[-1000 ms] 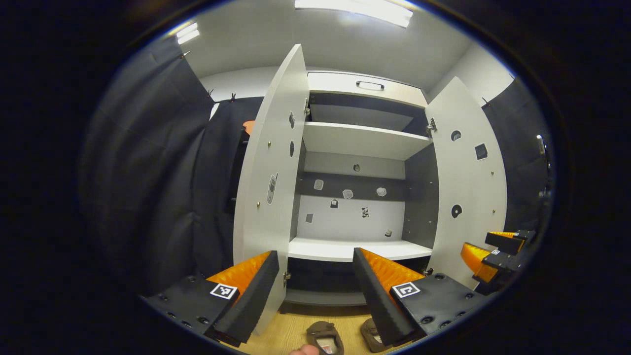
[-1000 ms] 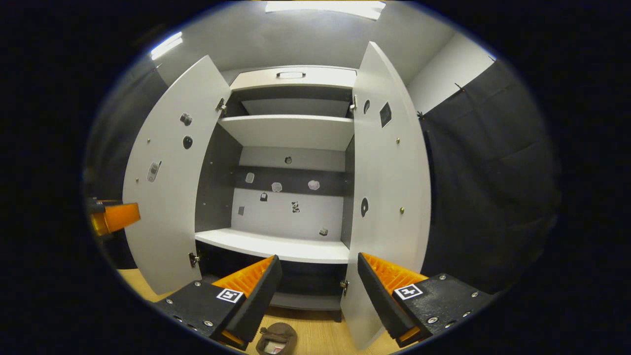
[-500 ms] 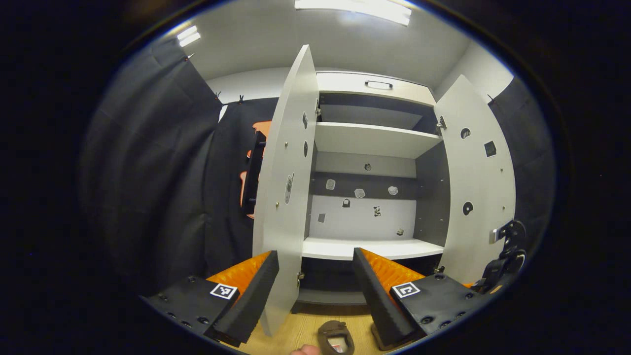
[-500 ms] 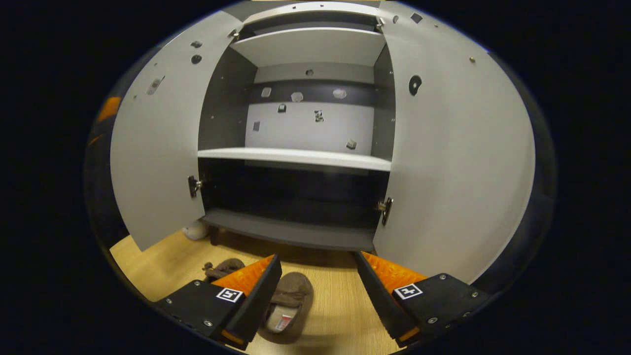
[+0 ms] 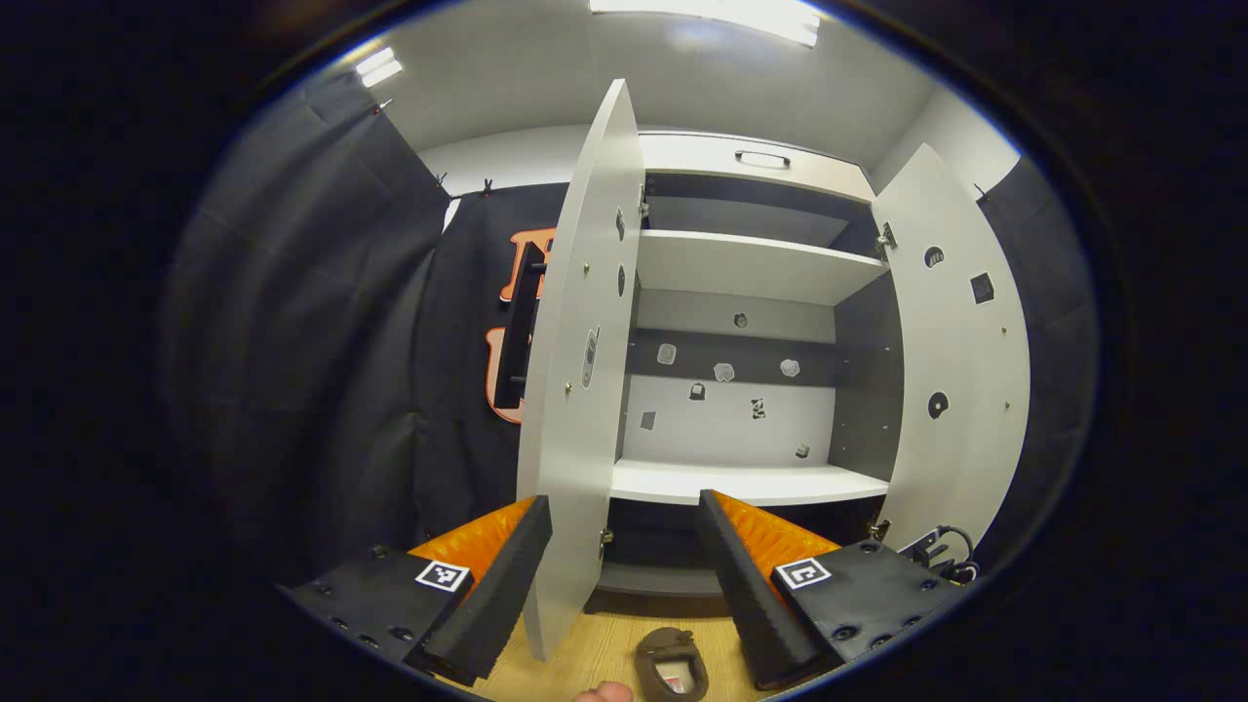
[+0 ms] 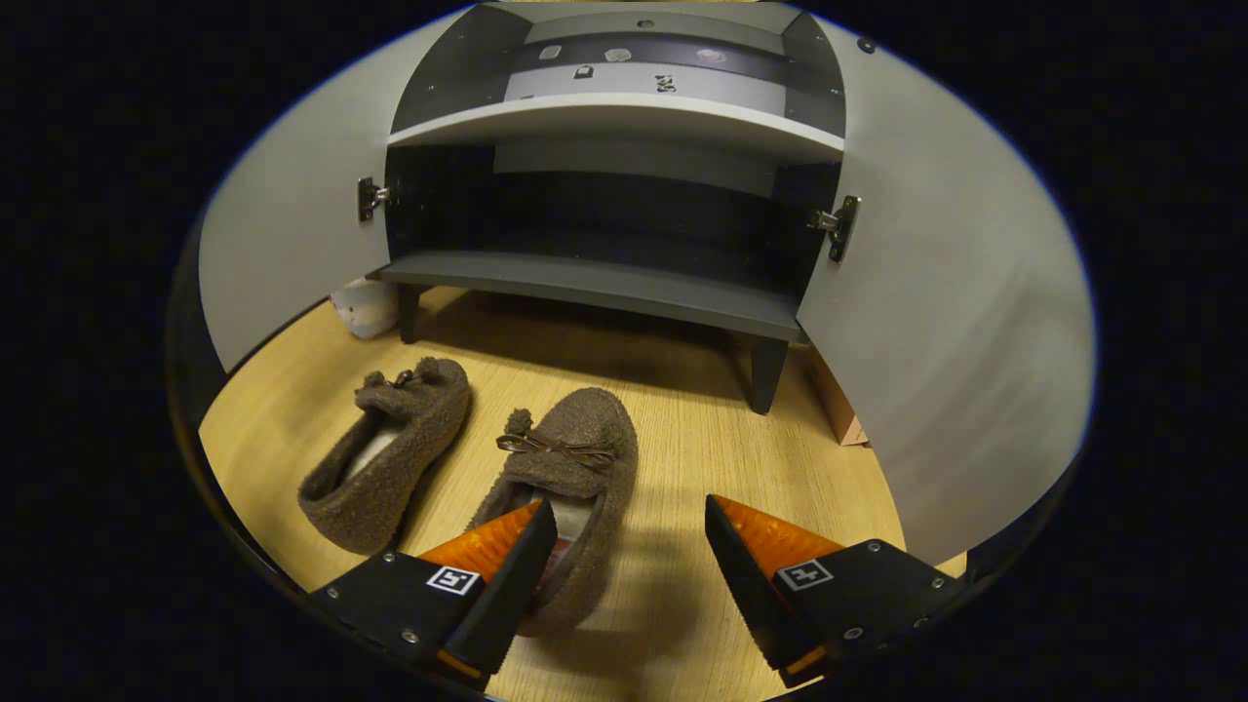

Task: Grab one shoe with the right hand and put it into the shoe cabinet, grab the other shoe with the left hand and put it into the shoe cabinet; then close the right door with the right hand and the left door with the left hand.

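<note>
Two brown slippers lie on the wooden floor (image 6: 741, 458) before the open shoe cabinet (image 6: 604, 283), neither yet shelved. In the right gripper view, the right gripper (image 6: 629, 565) is spread wide and holds nothing. The nearer shoe (image 6: 570, 487) sits at about 11 o'clock from the fingertip gap, its heel opening beside that gripper's left finger, long axis running toe-first toward 12 o'clock and the cabinet. The second shoe (image 6: 390, 453) lies farther off at 10 o'clock. The left gripper (image 5: 624, 575), likewise released and empty, is held high facing the shelves; judged nearer, the right takes the first grasp.
</note>
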The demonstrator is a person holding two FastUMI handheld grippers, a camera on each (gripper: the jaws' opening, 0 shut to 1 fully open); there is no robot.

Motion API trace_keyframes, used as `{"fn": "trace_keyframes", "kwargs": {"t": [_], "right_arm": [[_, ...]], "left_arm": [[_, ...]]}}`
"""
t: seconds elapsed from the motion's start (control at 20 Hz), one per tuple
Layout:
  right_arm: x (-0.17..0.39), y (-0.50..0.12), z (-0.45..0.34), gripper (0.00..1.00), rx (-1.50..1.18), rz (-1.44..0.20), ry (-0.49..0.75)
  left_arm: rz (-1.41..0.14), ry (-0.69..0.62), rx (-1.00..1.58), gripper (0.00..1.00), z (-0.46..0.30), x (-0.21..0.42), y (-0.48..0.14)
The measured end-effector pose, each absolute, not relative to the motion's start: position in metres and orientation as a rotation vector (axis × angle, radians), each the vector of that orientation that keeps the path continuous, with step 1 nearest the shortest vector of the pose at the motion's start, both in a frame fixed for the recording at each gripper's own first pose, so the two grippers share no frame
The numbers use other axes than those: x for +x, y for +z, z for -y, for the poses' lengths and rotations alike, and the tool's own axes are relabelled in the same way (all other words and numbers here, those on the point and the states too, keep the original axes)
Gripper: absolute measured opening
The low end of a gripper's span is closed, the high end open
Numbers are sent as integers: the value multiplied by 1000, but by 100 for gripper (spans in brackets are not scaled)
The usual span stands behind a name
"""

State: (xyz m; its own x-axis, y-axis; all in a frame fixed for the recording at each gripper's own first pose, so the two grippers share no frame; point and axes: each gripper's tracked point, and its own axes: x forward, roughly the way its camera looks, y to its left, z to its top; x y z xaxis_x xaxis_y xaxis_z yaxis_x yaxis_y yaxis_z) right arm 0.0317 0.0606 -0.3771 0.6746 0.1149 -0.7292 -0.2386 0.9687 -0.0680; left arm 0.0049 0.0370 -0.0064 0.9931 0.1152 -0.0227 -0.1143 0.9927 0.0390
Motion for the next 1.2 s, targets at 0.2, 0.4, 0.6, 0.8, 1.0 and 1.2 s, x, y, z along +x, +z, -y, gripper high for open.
{"fn": "trace_keyframes", "kwargs": {"t": [0.2,0.4,0.6,0.8,1.0,1.2], "right_arm": [[61,-401,-63,92,-177,-807,194],[74,-429,-66,83,-199,-825,222],[76,-432,-79,58,-184,-797,278],[77,-427,-79,24,-211,-764,266],[71,-394,-74,8,-172,-713,234],[62,-319,-65,7,-88,-609,182]], "left_arm": [[-20,124,41,98,-39,4,-4],[-24,136,57,98,-42,2,-5],[-25,149,66,98,-45,2,-6],[-27,146,63,98,-44,3,-7],[-30,125,55,98,-38,5,-11],[-37,90,38,98,-27,10,-19]]}}
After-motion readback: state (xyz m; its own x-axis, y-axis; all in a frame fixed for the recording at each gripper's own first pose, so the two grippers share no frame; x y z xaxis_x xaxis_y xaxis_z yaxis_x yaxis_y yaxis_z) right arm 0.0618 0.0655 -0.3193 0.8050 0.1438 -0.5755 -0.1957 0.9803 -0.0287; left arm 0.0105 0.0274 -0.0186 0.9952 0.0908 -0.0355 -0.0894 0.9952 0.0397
